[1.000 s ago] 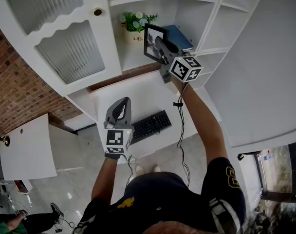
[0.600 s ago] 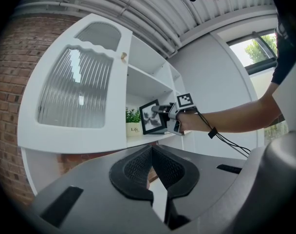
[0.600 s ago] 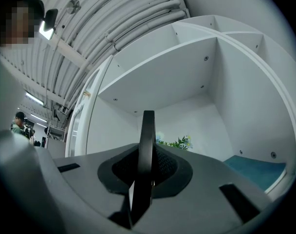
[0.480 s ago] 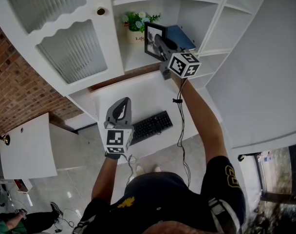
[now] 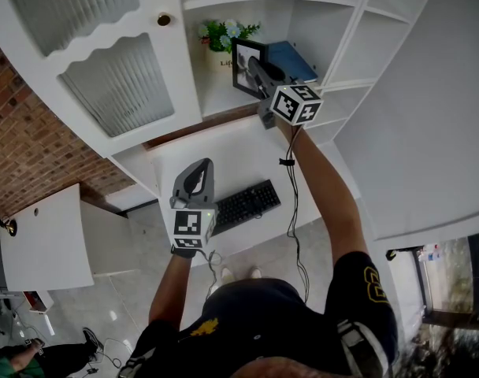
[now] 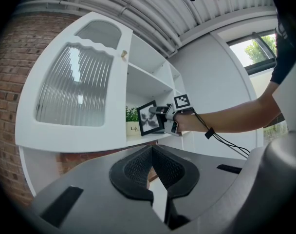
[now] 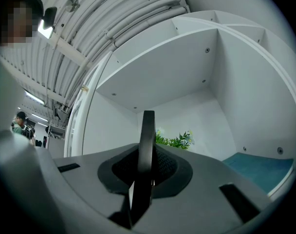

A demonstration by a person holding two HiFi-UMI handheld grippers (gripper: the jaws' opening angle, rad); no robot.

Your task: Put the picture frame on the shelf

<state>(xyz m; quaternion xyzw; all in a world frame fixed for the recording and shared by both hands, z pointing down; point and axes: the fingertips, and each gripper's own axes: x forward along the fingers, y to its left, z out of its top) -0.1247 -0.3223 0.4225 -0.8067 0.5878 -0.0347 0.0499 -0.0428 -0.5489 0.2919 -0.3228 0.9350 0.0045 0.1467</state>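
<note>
Up at 12 o'clock inside shelf [image 5: 220, 101], R gripper [image 5: 257, 68] is clamping pic frame [image 5: 241, 71] edge-on, long axis upright; L gripper [image 5: 194, 170], jaws together, is idling well back at 7.

- The white shelf [image 5: 212, 93] carries a potted plant [image 5: 220, 46]; a blue book [image 5: 293, 57] lies at its 3 o'clock.
- The white desk [image 5: 216, 156] bears a black keyboard [image 5: 243, 203] at 5 o'clock.

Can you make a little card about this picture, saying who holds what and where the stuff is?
Right gripper: shut on the picture frame
Left gripper: shut, holding nothing, near the keyboard
Frame's place: in the shelf compartment, between the potted plant and the blue book
Frame let go: not yet
</note>
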